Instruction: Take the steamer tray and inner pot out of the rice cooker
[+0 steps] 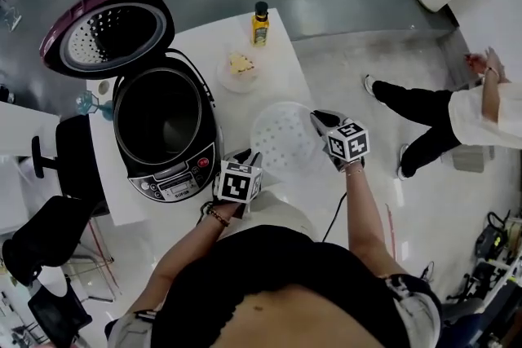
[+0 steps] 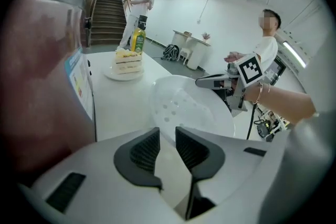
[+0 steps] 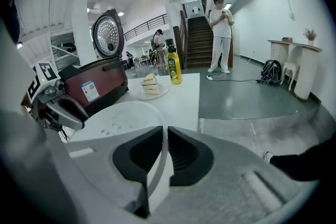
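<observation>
so, your left tool (image 1: 247, 159) and right tool (image 1: 320, 123) both clamp the steamer tray (image 1: 281, 138) by its rim, low over the worktop (image 1: 216, 41) beside the rice cooker (image 1: 175, 175). likely next: set it down, release, then fetch the inner pot (image 1: 163, 116), still inside.

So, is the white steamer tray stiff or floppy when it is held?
Probably stiff and light: the steamer tray shows no sag though gripped only at two rim edges. Its thin, smooth rim may slip from the jaws.

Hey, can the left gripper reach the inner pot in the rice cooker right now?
Probably not yet. The lid is up and the inner pot sits exposed beside the left gripper, but that gripper is clamped on the steamer tray.
</observation>
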A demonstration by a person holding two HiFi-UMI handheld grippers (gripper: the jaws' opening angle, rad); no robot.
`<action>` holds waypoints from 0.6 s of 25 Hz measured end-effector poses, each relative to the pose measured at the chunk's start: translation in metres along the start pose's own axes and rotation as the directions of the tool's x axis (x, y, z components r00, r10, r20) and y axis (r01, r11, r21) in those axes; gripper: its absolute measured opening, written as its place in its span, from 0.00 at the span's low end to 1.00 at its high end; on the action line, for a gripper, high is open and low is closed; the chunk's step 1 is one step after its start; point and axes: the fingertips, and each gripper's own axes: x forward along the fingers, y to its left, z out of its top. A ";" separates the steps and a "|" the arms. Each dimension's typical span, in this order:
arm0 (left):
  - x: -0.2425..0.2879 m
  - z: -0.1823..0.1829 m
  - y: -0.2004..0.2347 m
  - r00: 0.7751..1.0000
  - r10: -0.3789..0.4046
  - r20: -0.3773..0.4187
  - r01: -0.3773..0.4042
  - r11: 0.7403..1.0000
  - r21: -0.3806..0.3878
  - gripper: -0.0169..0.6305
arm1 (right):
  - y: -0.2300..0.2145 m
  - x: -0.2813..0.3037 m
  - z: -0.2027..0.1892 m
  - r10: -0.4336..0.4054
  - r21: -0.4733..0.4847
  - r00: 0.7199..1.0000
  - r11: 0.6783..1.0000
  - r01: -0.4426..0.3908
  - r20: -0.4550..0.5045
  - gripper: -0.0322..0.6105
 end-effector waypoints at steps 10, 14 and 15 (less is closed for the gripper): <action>0.007 -0.011 -0.001 0.999 -0.030 -0.028 0.030 1.000 0.001 0.17 | 0.000 0.010 -0.011 0.000 -0.014 1.000 1.000 0.000 -0.019 0.11; -0.004 -0.018 -0.019 0.988 -0.148 -0.045 0.147 0.988 -0.040 0.36 | -0.006 0.014 -0.009 -0.024 0.016 1.000 1.000 0.024 -0.003 0.11; -0.010 -0.016 -0.025 0.984 -0.177 -0.032 0.175 0.984 -0.043 0.39 | -0.007 0.015 -0.008 -0.028 0.015 1.000 0.999 0.028 0.001 0.11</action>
